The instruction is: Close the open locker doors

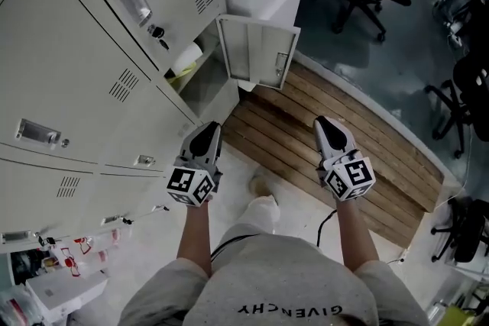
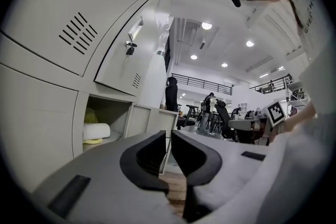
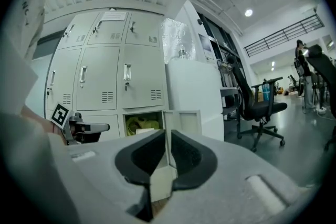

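The person's grey shirt (image 1: 267, 286) fills the bottom of the head view, both forearms stretched forward. The open locker door (image 1: 256, 53) stands swung out square from its bottom-row compartment (image 1: 200, 80), where a white roll (image 1: 186, 57) lies. It is ahead and well apart from both tools. The left gripper (image 1: 208, 127) and right gripper (image 1: 325, 122) point level toward it, each with jaws drawn almost together on nothing, probably readied to push, not grasp. Closed lockers (image 1: 69, 50) stand alongside, and wooden decking (image 1: 344, 149) lies under the door.
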{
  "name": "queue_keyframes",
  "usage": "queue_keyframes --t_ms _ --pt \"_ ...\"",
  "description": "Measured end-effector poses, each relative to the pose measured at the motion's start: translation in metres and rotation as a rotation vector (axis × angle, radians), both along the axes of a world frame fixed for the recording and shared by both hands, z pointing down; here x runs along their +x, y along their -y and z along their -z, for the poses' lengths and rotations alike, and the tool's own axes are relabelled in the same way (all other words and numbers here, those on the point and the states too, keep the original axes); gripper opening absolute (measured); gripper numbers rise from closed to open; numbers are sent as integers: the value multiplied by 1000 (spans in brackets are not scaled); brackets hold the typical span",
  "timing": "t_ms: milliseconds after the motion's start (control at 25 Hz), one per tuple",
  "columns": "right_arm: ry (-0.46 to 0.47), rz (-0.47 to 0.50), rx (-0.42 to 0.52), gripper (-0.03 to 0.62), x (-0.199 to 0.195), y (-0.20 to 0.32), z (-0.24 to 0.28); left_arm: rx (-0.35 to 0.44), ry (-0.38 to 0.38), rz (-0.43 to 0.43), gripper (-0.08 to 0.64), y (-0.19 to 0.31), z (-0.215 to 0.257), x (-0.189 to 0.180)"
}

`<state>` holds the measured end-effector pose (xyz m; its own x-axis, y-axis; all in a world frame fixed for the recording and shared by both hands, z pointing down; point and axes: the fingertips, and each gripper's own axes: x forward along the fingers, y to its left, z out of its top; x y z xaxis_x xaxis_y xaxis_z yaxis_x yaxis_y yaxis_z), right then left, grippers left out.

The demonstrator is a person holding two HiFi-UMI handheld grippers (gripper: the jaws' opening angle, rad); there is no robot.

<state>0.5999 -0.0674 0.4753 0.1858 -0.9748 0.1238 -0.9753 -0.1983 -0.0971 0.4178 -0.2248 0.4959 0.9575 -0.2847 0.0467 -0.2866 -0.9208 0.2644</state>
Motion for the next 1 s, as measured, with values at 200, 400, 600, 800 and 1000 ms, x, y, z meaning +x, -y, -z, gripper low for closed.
queue_keyframes --t_ms 200,400,600,800,1000 --pt "16 54 -7 35 28 43 -3 6 7 38 29 29 3 25" --pt "16 111 -19 49 53 82 -5 2 -5 81 29 58 6 48" --pt "5 127 -20 75 76 111 -2 22 -5 72 29 71 12 69" --pt "18 133 -37 93 88 127 -7 15 -5 97 29 74 13 66" --pt "25 139 -64 117 104 144 -18 0 18 150 29 78 3 52"
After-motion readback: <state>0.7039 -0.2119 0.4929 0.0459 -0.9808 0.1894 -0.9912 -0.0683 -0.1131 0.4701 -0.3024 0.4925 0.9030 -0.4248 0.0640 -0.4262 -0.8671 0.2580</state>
